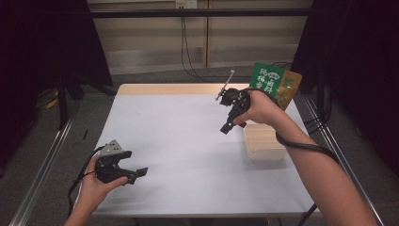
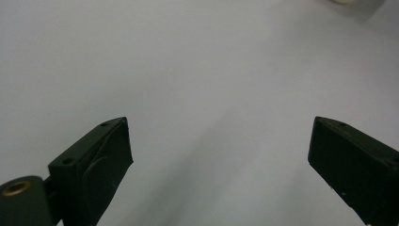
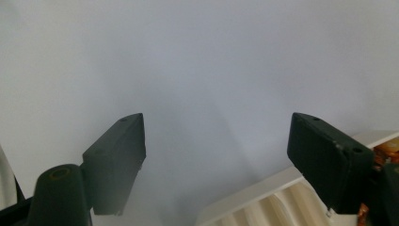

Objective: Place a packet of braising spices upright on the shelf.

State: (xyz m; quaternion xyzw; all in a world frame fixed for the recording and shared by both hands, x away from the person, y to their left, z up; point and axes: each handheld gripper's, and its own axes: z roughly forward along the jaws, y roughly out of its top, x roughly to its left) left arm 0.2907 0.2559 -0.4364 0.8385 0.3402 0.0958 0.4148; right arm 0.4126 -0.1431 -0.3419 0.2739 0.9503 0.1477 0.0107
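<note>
There are two grippers over one white table (image 1: 188,141). The left gripper (image 1: 136,173) sits low near the front left corner, its jaws wide apart and empty. The right gripper (image 1: 227,126) hangs wide open and empty beside one pale ridged tray (image 1: 264,141), with two snack packets (image 1: 275,82) behind the hand.

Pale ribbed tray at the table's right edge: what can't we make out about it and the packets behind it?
- Pale ribbed tray: in the high view the person's right hand covers its far end; the right gripper view's bottom edge cuts it off.
- Green printed packet and orange packet: lower parts hidden by that hand; print too small to read.
- Right hand-held gripper: one jaw discernible from above.
</note>
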